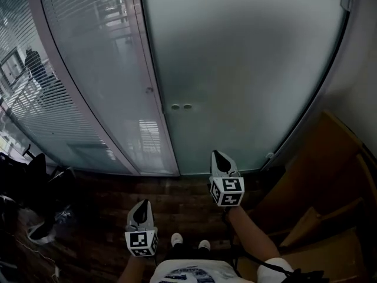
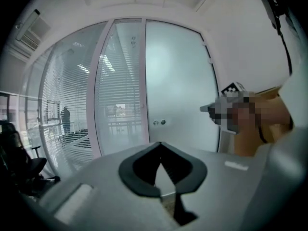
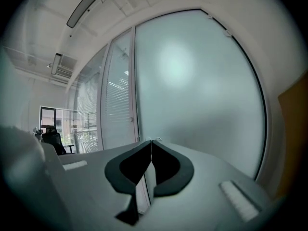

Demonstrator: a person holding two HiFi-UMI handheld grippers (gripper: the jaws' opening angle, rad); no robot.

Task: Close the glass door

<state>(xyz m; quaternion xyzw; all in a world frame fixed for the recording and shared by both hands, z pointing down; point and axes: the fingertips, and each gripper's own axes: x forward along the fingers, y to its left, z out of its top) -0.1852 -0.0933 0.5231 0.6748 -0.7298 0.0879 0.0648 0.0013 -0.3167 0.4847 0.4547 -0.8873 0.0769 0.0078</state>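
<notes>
A tall frosted glass door point(image 1: 247, 69) fills the wall ahead, and its left edge lies against the pale frame post point(image 1: 154, 93). Two small round fittings point(image 1: 181, 107) sit near that edge. My right gripper point(image 1: 217, 154) is held up in front of the door, a little short of the glass, shut and empty. My left gripper point(image 1: 141, 204) hangs lower and further back, also shut with nothing in it. In the left gripper view its tips point(image 2: 160, 143) meet below the door point(image 2: 178, 81), with the right gripper point(image 2: 207, 109) to the right. In the right gripper view the tips point(image 3: 151, 140) meet against the door point(image 3: 192, 81).
A fixed glass panel with blinds point(image 1: 88, 69) stands left of the door. A dark office chair point(image 1: 35, 175) is at the far left and a brown wooden unit point(image 1: 330, 175) at the right. Dark brick-patterned floor point(image 1: 177, 196) lies underfoot. A person point(image 2: 64, 117) stands beyond the glass.
</notes>
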